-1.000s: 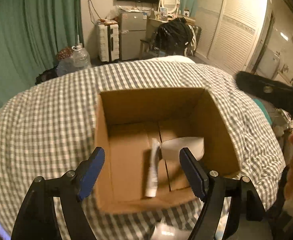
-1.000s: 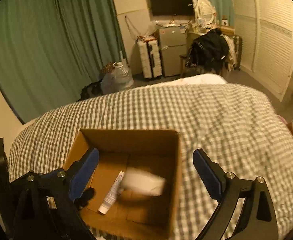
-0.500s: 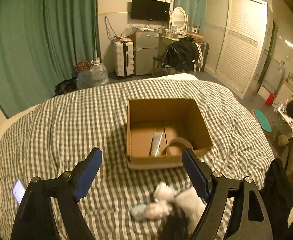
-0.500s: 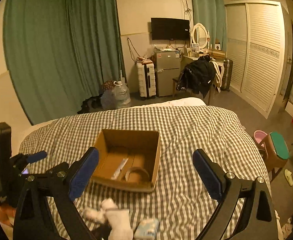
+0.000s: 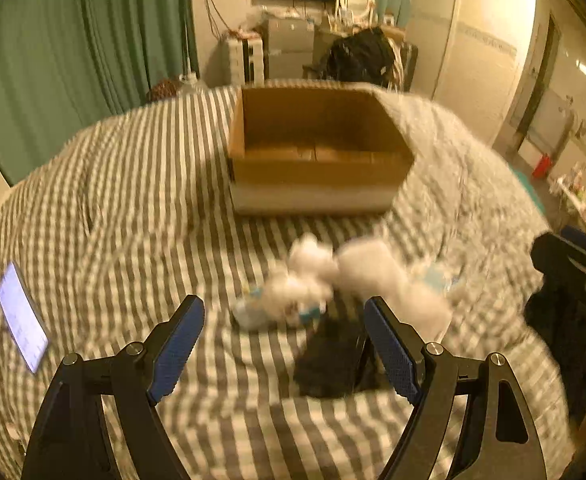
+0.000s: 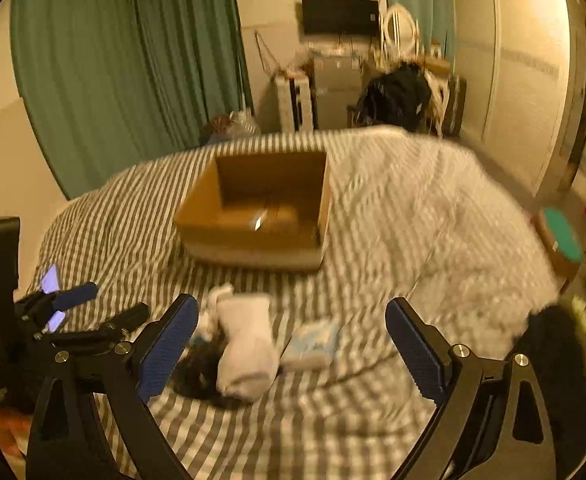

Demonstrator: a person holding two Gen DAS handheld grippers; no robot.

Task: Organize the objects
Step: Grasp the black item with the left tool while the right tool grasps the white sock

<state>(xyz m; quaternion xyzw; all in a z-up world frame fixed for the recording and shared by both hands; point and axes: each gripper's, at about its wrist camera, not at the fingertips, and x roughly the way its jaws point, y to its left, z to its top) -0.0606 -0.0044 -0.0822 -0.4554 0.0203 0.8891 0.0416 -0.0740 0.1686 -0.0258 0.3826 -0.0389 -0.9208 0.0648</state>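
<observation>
Hovering with its blue-padded jaws apart and empty, the left gripper [image 5: 283,344] points steeply down at a small heap on the grey-and-white checked bedcover [image 5: 133,200]; its jaws have just been opening, with nothing between them. Just beyond its fingertips lie a fluffy white soft bundle [image 5: 309,276], a white rolled sock [image 6: 245,344] and a flat black object [image 5: 329,360], all blurred. The sock's long axis runs from near the camera toward the box, its closed end nearest the lens in the right wrist view. A pale blue-and-white flat packet [image 6: 313,344] lies just beside the sock, to its right.

The right gripper [image 6: 291,344], likewise spread wide and holding nothing, hangs above the same heap, tilted downward; the left one appears at the left edge of its view.

An open brown cardboard box [image 5: 317,160] stands upright farther up the bed, well apart from the heap. Inside it a slender white tube [image 6: 260,220] shows only as a bright sliver. A lit mobile phone [image 5: 23,320] lies on the cover at far left.

Compared with one second earlier, both cameras have drawn back from above the box, which now sits beyond the heap rather than beneath the fingers.
</observation>
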